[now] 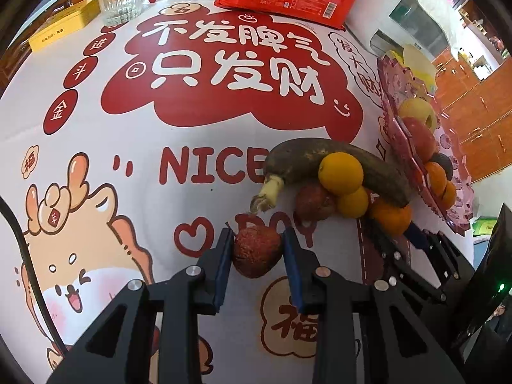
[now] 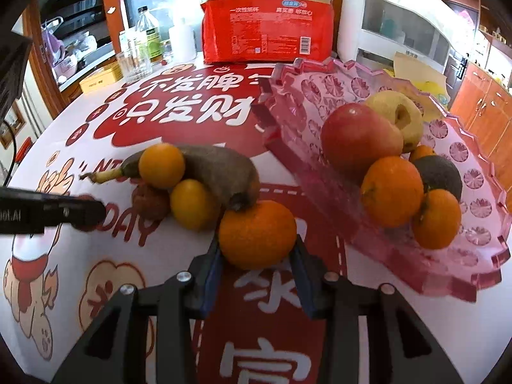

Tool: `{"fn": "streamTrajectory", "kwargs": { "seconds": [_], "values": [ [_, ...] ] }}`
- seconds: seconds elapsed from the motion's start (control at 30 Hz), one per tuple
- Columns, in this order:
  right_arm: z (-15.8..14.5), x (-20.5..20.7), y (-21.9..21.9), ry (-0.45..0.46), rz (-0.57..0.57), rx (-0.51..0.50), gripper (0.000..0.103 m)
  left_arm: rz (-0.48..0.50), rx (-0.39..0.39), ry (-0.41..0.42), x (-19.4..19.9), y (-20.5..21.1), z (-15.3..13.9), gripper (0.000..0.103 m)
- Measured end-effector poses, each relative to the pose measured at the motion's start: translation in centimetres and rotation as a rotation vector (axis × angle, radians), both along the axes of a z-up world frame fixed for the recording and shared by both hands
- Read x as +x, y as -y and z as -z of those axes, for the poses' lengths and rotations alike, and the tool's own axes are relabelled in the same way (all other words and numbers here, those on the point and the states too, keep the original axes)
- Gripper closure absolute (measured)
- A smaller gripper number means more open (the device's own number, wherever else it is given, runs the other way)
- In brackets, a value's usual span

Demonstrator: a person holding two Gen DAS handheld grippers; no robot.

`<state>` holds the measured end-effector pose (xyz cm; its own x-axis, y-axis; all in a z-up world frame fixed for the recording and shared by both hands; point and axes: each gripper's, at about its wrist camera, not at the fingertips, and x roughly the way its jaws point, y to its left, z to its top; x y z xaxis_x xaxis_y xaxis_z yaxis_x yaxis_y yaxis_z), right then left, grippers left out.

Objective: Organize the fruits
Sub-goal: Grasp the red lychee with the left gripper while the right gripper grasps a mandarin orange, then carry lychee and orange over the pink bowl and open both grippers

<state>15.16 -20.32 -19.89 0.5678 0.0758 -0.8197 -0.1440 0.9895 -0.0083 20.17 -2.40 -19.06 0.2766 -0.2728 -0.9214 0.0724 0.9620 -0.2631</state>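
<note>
My left gripper (image 1: 257,238) is shut on a wrinkled dark red fruit (image 1: 256,251) resting on the printed tablecloth. Just beyond it lies a pile: a browned banana (image 1: 336,163), two yellow citrus (image 1: 341,172), and another dark red fruit (image 1: 313,201). My right gripper (image 2: 257,256) is shut on an orange mandarin (image 2: 257,233) at the pile's near right end, its blue pads against the fruit's sides. To the right, a pink glass tray (image 2: 480,256) holds a red apple (image 2: 358,137), a yellow apple (image 2: 396,115), mandarins (image 2: 392,192) and a dark avocado (image 2: 440,169).
At the table's far edge stand a red package (image 2: 268,28), a drinking glass (image 2: 134,62), a yellow box (image 1: 60,28), bottles and a white appliance (image 2: 400,22). Wooden cabinets (image 2: 486,102) lie beyond the tray on the right.
</note>
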Motion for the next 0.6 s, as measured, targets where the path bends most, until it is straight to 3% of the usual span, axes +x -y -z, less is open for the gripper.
{"fn": "streamTrajectory", "kwargs": {
  "seconds": [0.3, 0.6],
  "values": [
    [-1.1, -3.0, 0.4, -0.030, -0.060, 0.059, 0.063, 0.005, -0.005, 0.036, -1.3, 0.4, -1.8, 0.073],
    [-4.4, -5.4, 0.3, 0.019, -0.170, 0.145, 0.063, -0.007, -0.003, 0.067, -3.1, 1.6, -3.7, 0.073]
  ]
}}
